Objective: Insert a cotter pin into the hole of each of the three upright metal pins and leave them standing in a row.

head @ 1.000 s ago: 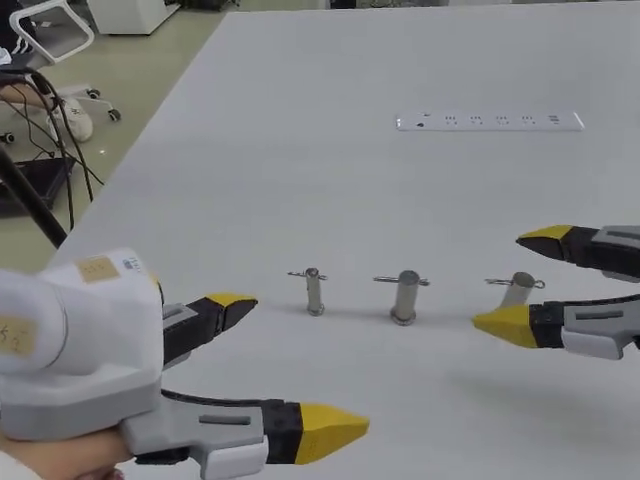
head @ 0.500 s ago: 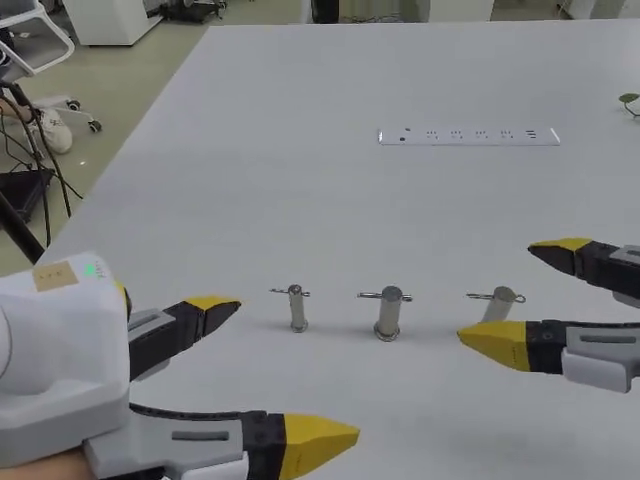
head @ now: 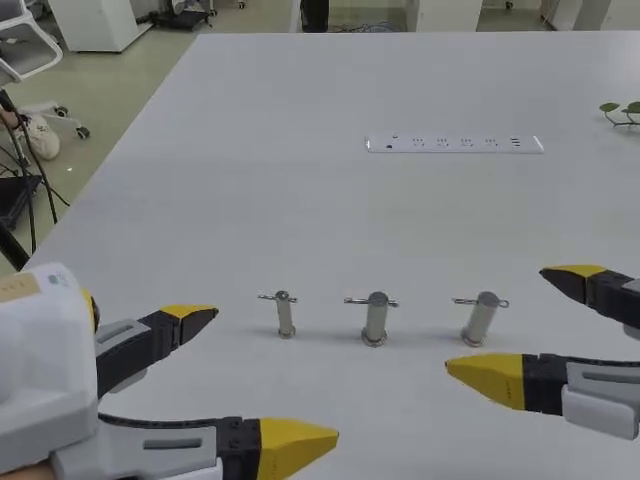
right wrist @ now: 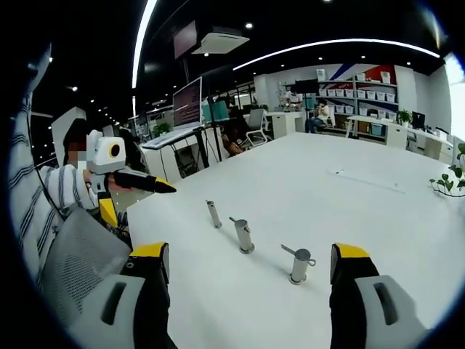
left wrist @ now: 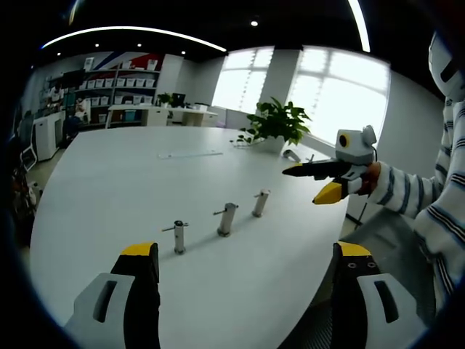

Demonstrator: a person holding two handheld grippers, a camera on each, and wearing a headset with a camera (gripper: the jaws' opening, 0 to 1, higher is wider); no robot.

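Three upright metal pins stand in a row on the white table: the left pin [head: 284,314], the middle pin [head: 375,318] and the right pin [head: 481,318]. A cotter pin crosses the top of each one. The row also shows in the left gripper view, left pin [left wrist: 179,236], and in the right gripper view, right pin [right wrist: 298,265]. My left gripper [head: 245,375] is open at the lower left, short of the left pin, holding nothing. Open too is my right gripper [head: 530,325], at the lower right beside the right pin, apart from it.
A white power strip [head: 455,144] lies far back on the table [head: 300,180]. A small green plant [head: 622,110] sits at the table's far right edge. Office chairs and cables stand on the floor to the left. Desks and shelves fill the room behind.
The head camera has tilted, so the whole scene sits lower in the picture. Both grippers have drawn slightly back towards me, away from the row. The pins have not moved.
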